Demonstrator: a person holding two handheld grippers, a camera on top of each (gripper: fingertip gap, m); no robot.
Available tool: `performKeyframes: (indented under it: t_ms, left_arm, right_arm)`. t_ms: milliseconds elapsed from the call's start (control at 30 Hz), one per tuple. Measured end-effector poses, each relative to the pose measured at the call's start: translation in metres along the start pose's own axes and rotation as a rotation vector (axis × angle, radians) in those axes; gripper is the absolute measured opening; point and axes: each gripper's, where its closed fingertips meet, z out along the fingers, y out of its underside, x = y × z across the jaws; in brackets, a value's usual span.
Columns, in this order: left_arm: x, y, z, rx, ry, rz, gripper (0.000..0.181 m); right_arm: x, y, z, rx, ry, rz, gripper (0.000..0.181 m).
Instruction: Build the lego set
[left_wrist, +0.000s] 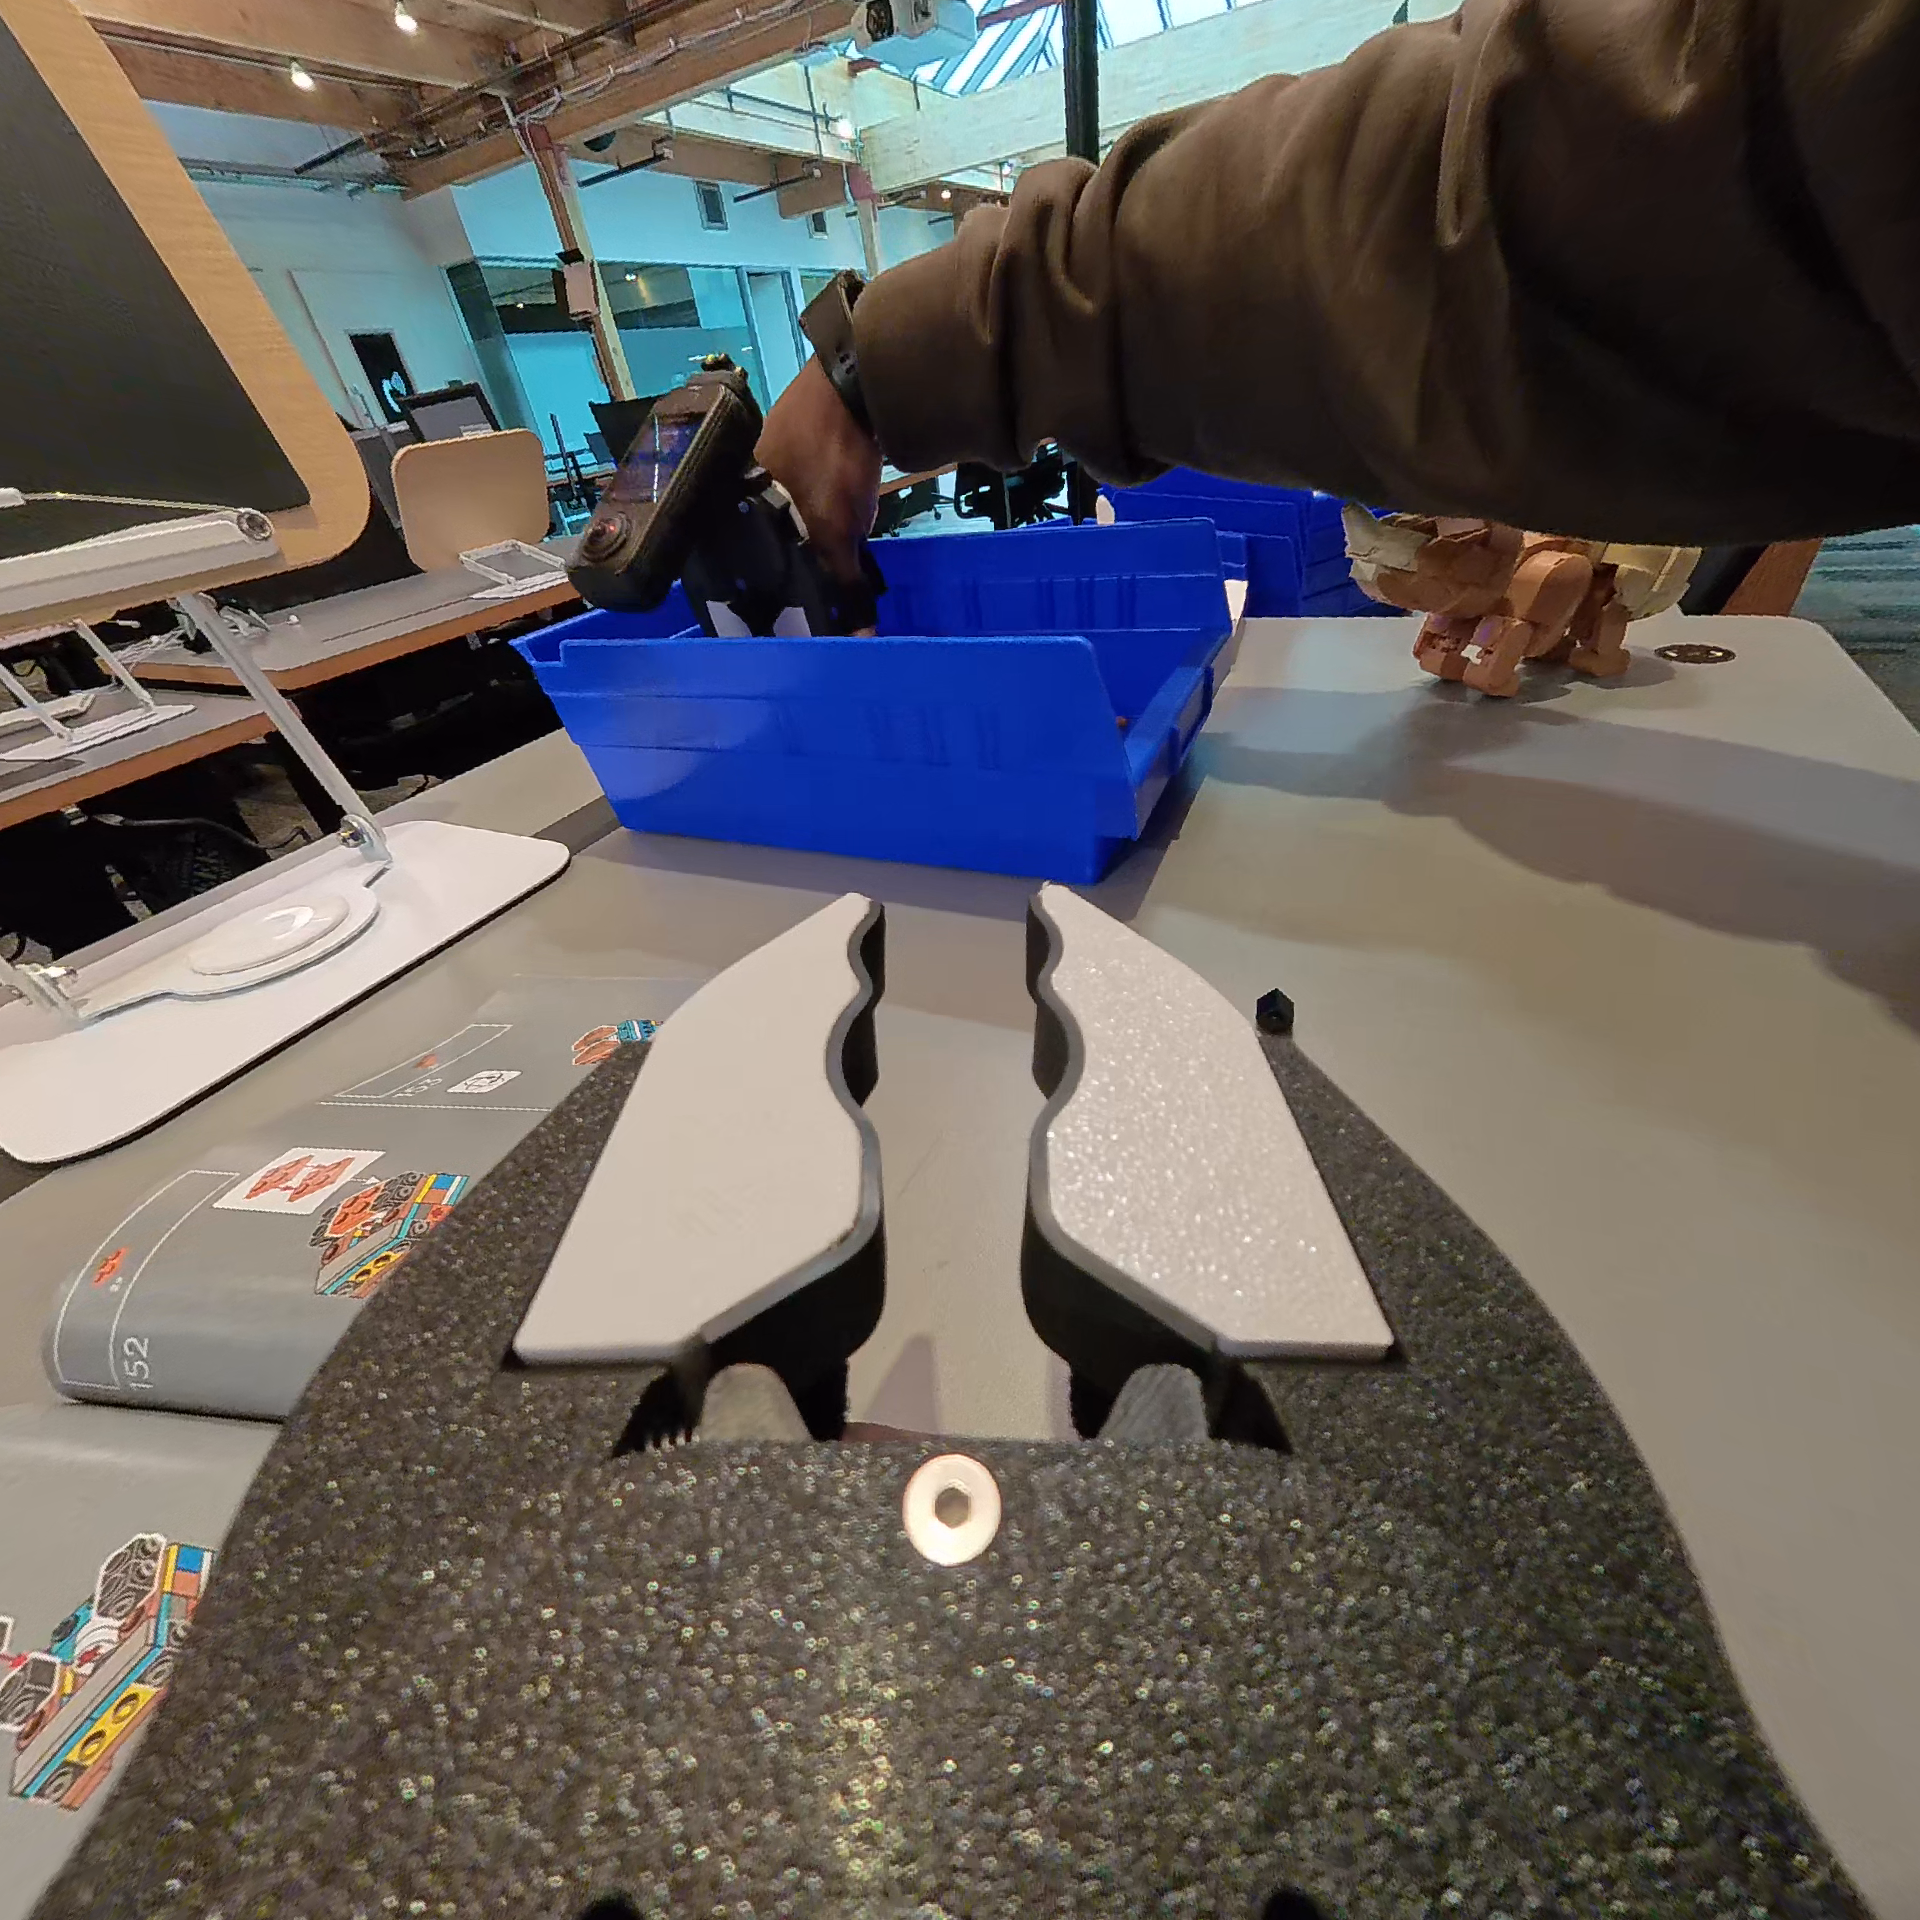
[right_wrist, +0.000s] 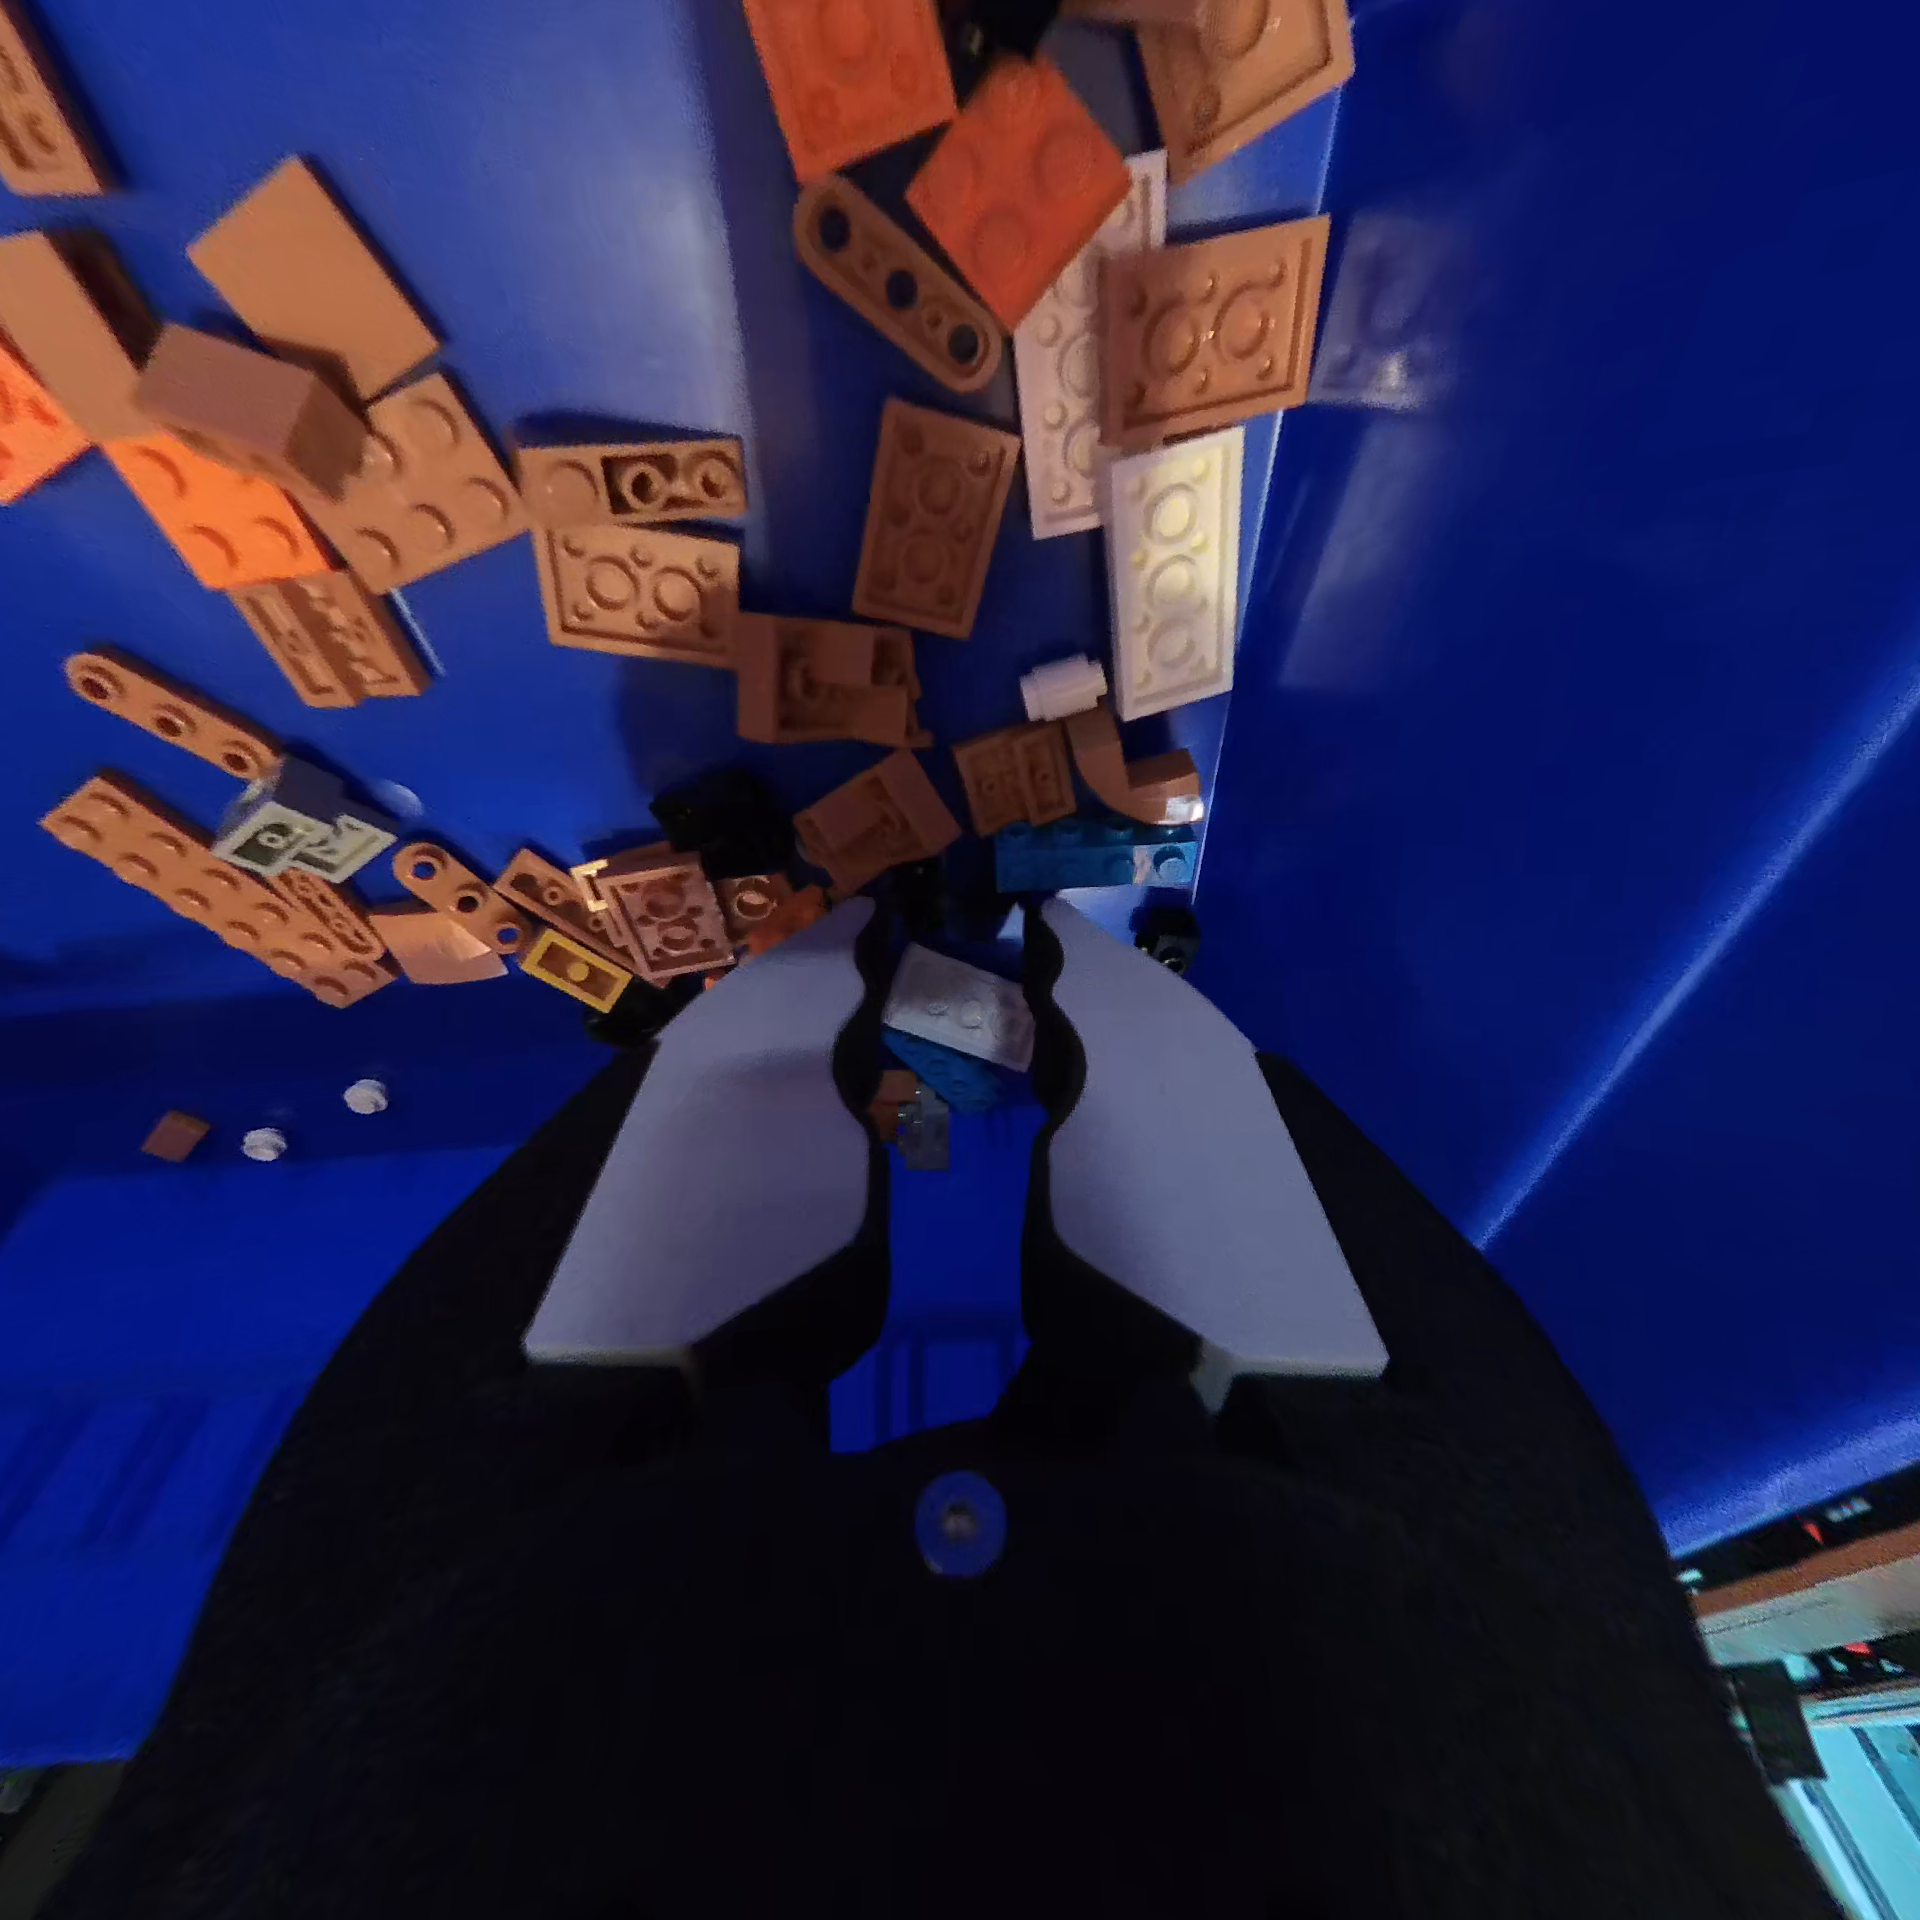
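My right gripper (right_wrist: 956, 935) is down inside the blue bin (right_wrist: 1558, 727), among several loose tan, orange and white Lego pieces (right_wrist: 644, 592). Its jaws stand apart, and a white plate (right_wrist: 961, 1006) lies between the fingertips on top of a blue brick (right_wrist: 951, 1070). I cannot tell whether the pads touch the plate. My left gripper (left_wrist: 956, 925) is open and empty, low over the grey table (left_wrist: 1558, 1039). The left wrist view shows the right gripper (left_wrist: 717, 520) in a sleeved hand, reaching into the bin (left_wrist: 883, 748). A tan Lego animal model (left_wrist: 1507, 613) stands at the far right.
The instruction booklet (left_wrist: 260, 1247) lies open on the table at the left, beside a white stand base (left_wrist: 260, 935). A small black piece (left_wrist: 1274, 1010) sits just right of my left fingers. More blue bins (left_wrist: 1247, 540) stand behind the first one. Some 40 cm of space lies between my two pairs of fingers. The small black piece (left_wrist: 1274, 1010) lies some 15 cm from my left tips, 35 cm from my right tips.
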Motion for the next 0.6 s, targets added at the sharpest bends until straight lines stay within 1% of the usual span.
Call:
performKeyframes:
  t_ms: [200, 300, 367, 433, 500, 533, 600]
  left_arm:
    - [0.0, 0.0, 0.0, -0.001, 0.0, 0.001, 0.026]
    - [0.0, -0.001, 0.0, 0.002, -0.002, 0.001, 0.026]
    - [0.0, 0.0, 0.0, 0.002, -0.004, 0.001, 0.026]
    - [-0.001, 0.0, -0.001, 0.001, -0.008, 0.001, 0.026]
    - [-0.003, -0.001, -0.001, 0.0, -0.016, 0.002, 0.026]
    - [-0.003, -0.001, -0.001, 0.001, -0.018, 0.0, 0.026]
    - [-0.004, -0.001, -0.001, 0.001, -0.024, -0.004, 0.025]
  right_arm:
    - [0.0, -0.001, 0.0, -0.013, -0.004, 0.012, 0.021]
    - [0.003, 0.002, -0.002, -0.019, 0.036, 0.008, 0.021]
    - [0.002, 0.006, -0.011, -0.009, 0.054, 0.023, 0.021]
    - [-0.003, 0.011, -0.026, 0.019, 0.079, 0.043, 0.021]
    - [-0.022, 0.004, -0.048, 0.096, 0.095, 0.044, 0.021]
    - [-0.039, -0.007, -0.061, 0.166, 0.089, 0.038, 0.021]
    - [-0.091, -0.039, -0.089, 0.32, 0.054, -0.009, 0.021]
